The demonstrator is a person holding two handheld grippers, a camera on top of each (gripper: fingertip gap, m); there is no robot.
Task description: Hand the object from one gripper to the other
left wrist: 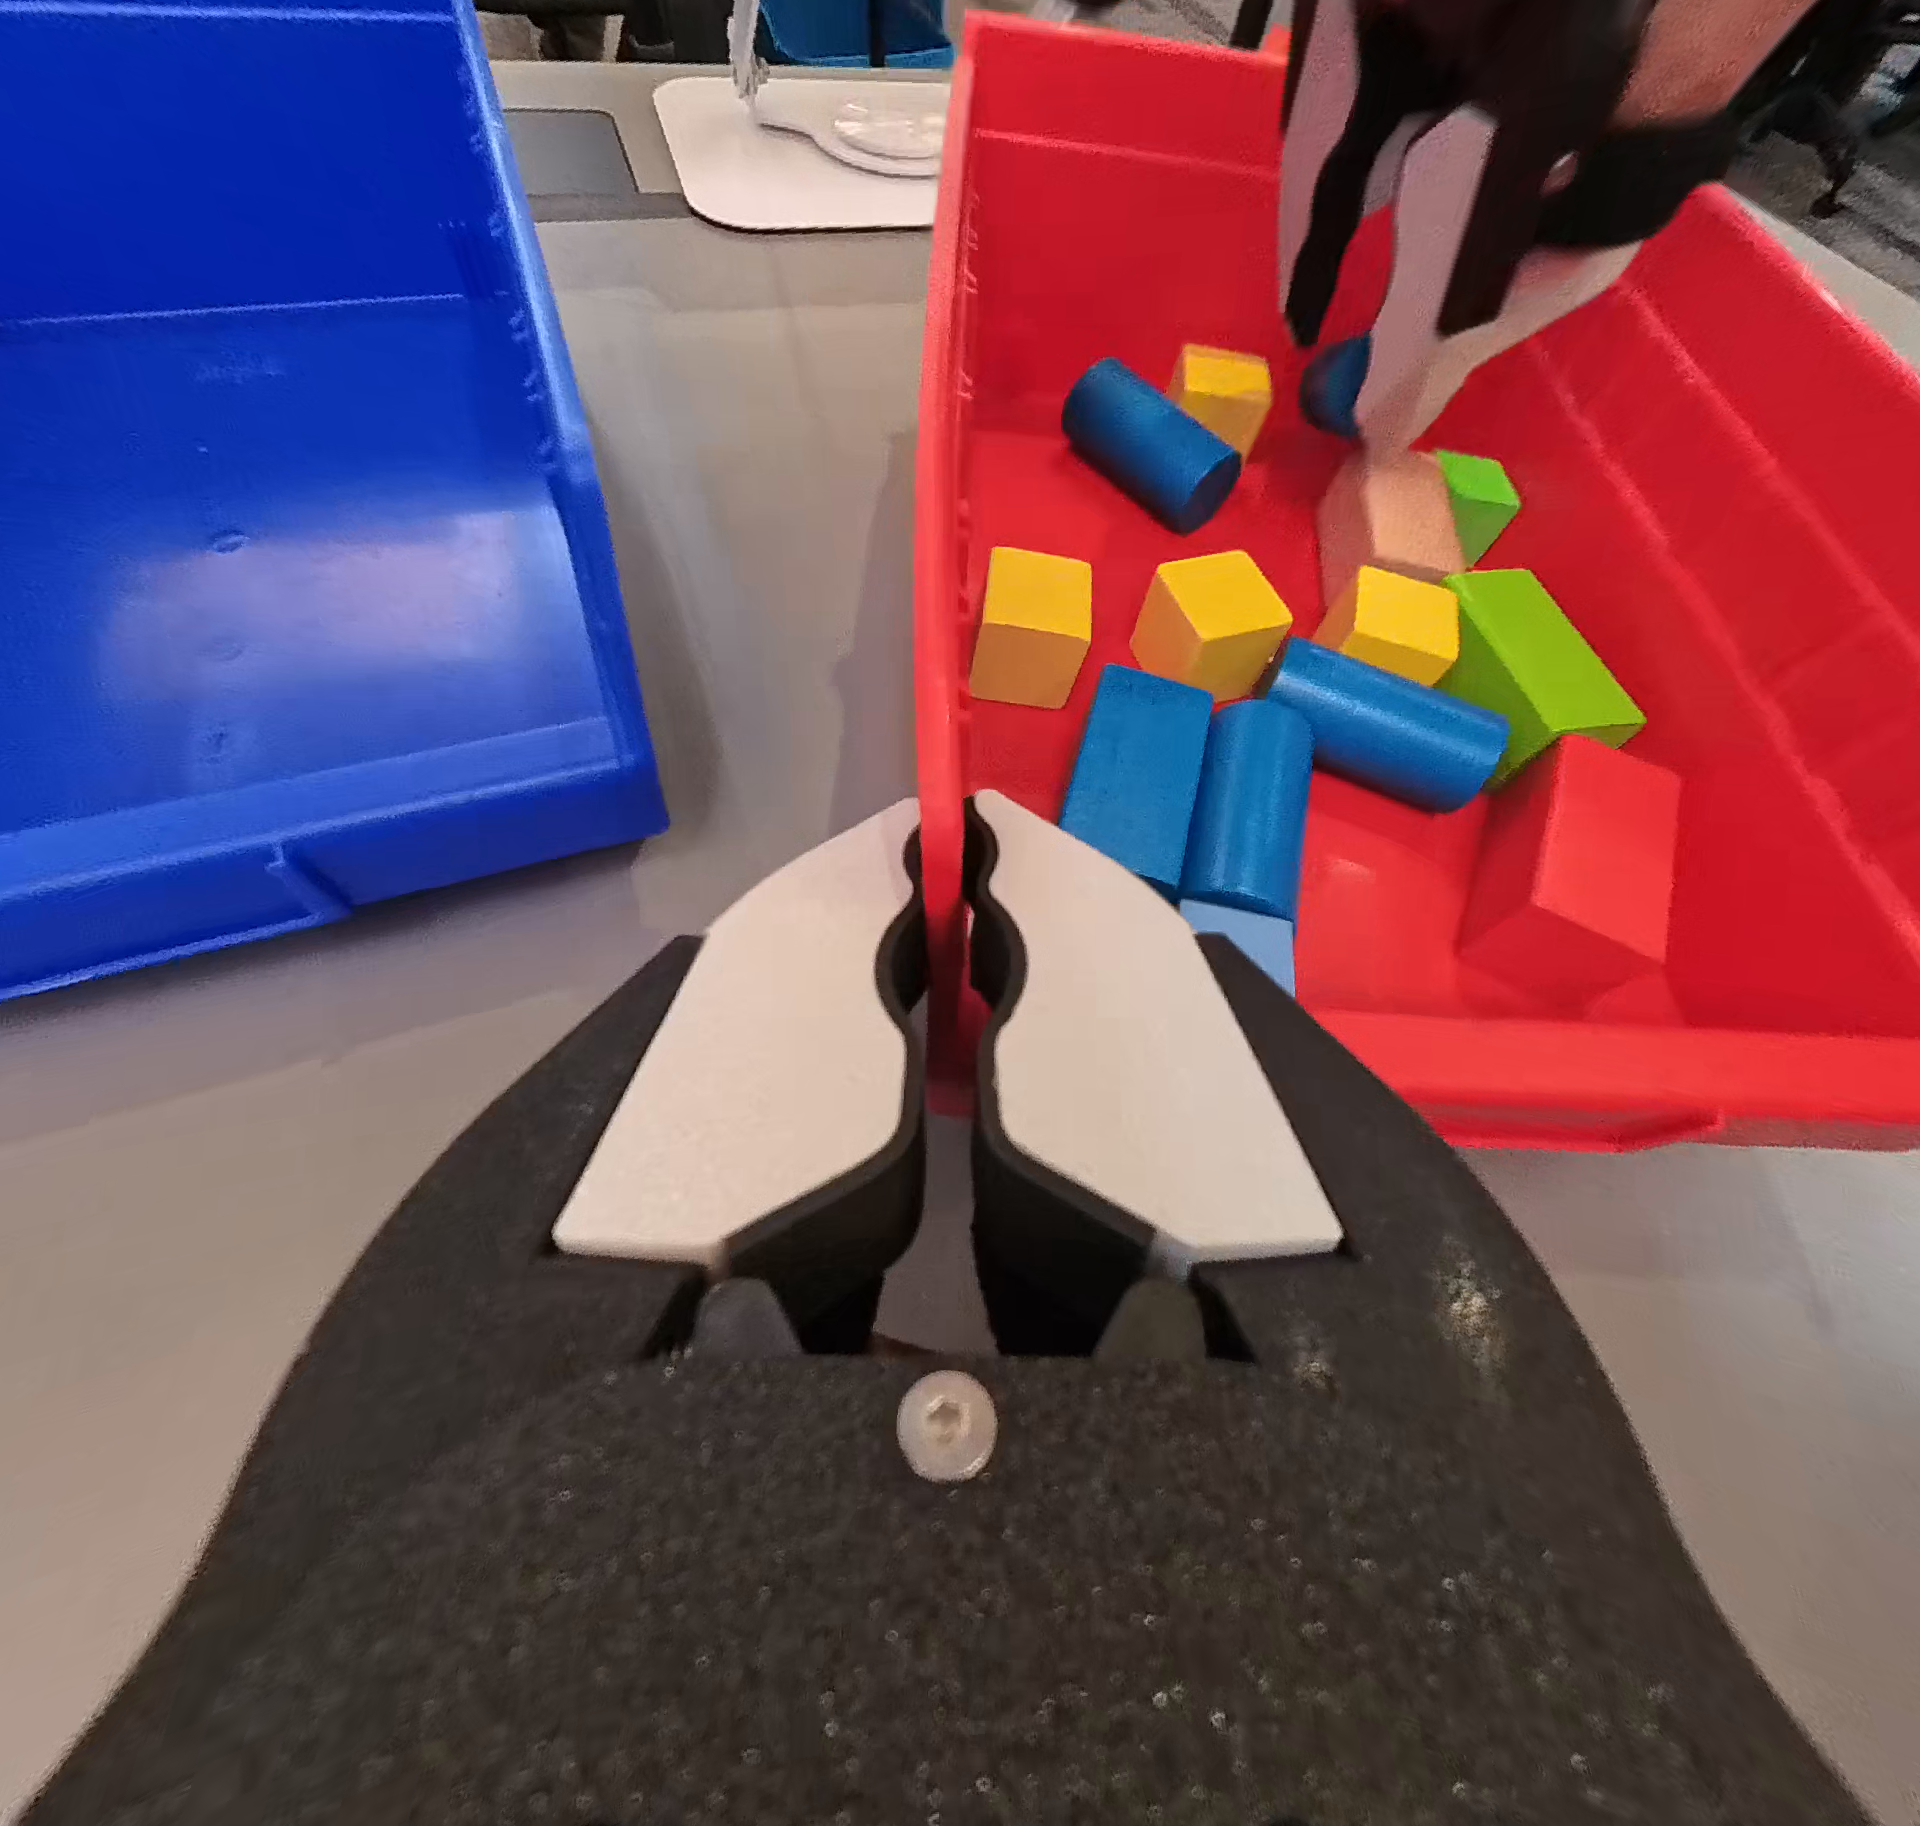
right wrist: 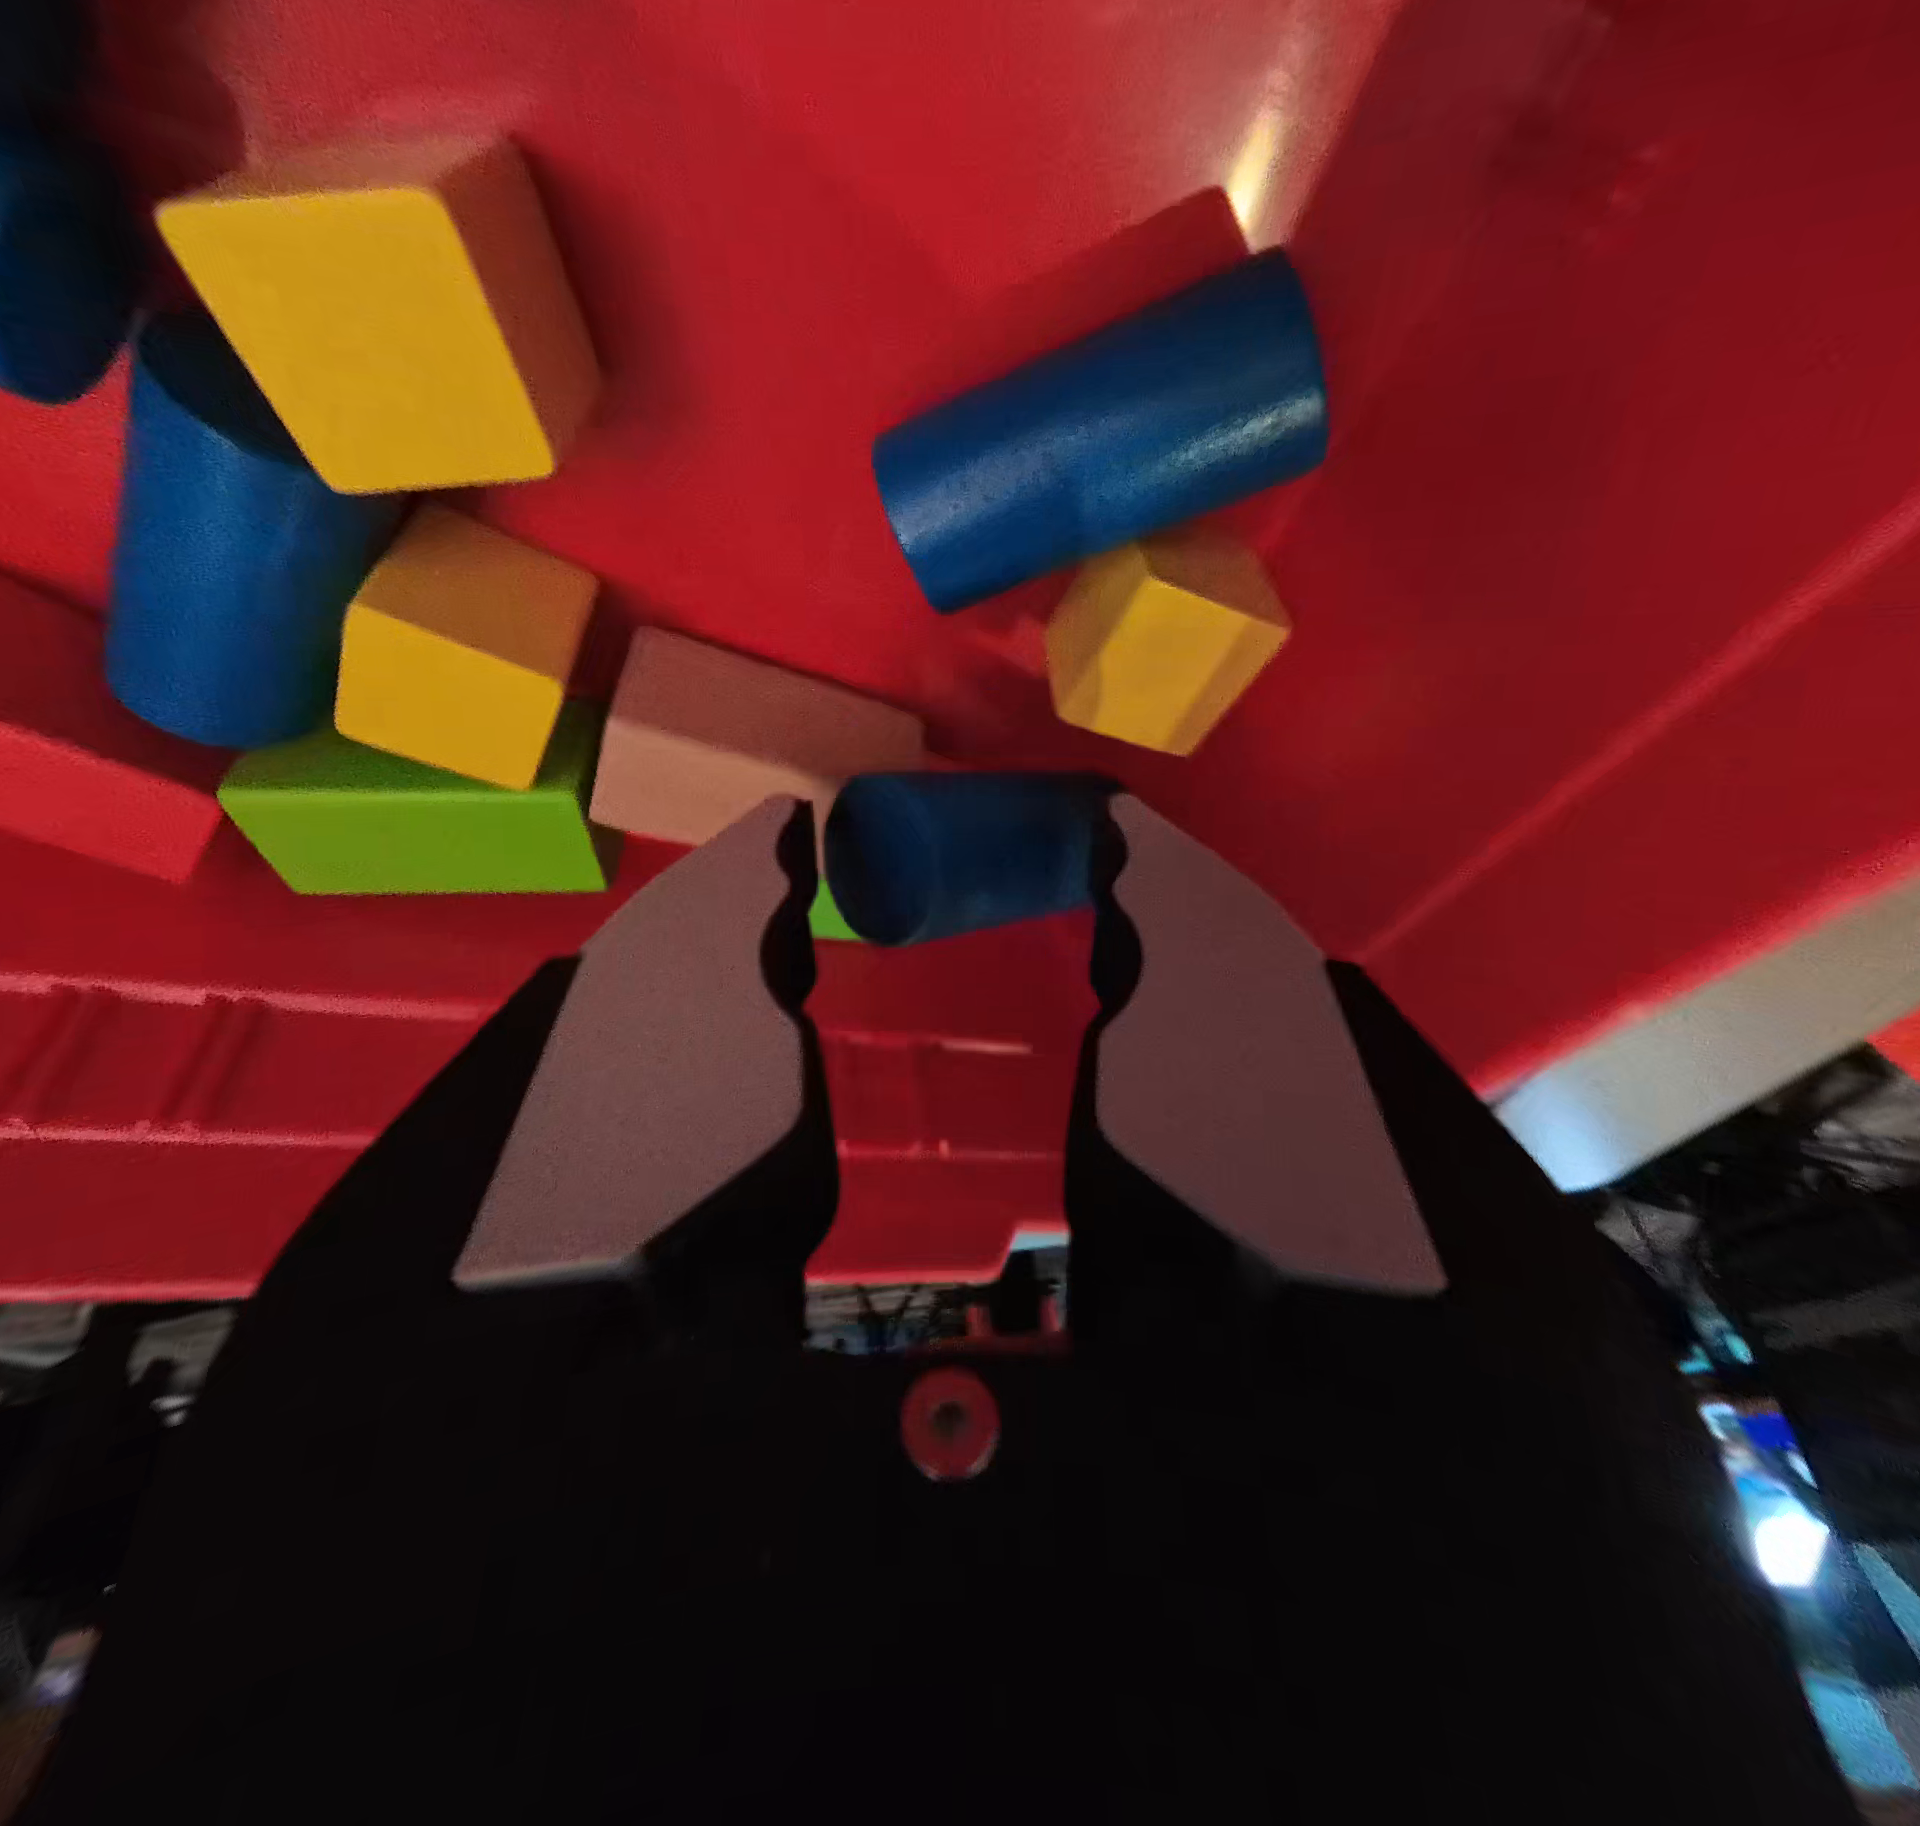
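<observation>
Here, in the right wrist view, the right gripper (right wrist: pixel 956 867) reaches into the red plastic bin (right wrist: pixel 1039 114), its grey fingers (right wrist: pixel 675 1038) set partly apart with a short dark-blue wooden cylinder (right wrist: pixel 961 857) lying between their tips at the centre of the frame; the right tip appears to touch the cylinder's end, a thin gap shows at the left tip, so a firm hold cannot be told. Around it on the bin floor lie yellow wooden cubes (right wrist: pixel 457 654), a larger blue cylinder (right wrist: pixel 1101 436) to the upper right, a tan wooden block (right wrist: pixel 727 727) and a green block (right wrist: pixel 416 831) to the left. In the left wrist view, the left gripper (left wrist: pixel 943 820) fills the lower half of the frame, its fingers (left wrist: pixel 769 1038) drawn narrow around the near left wall of the red bin (left wrist: pixel 940 529) without clearly clamping it. The right gripper (left wrist: pixel 1340 394) shows at the upper right there, blurred, above the blocks. A blue plastic bin (left wrist: pixel 260 426) stands at the left on the grey table (left wrist: pixel 748 488).
</observation>
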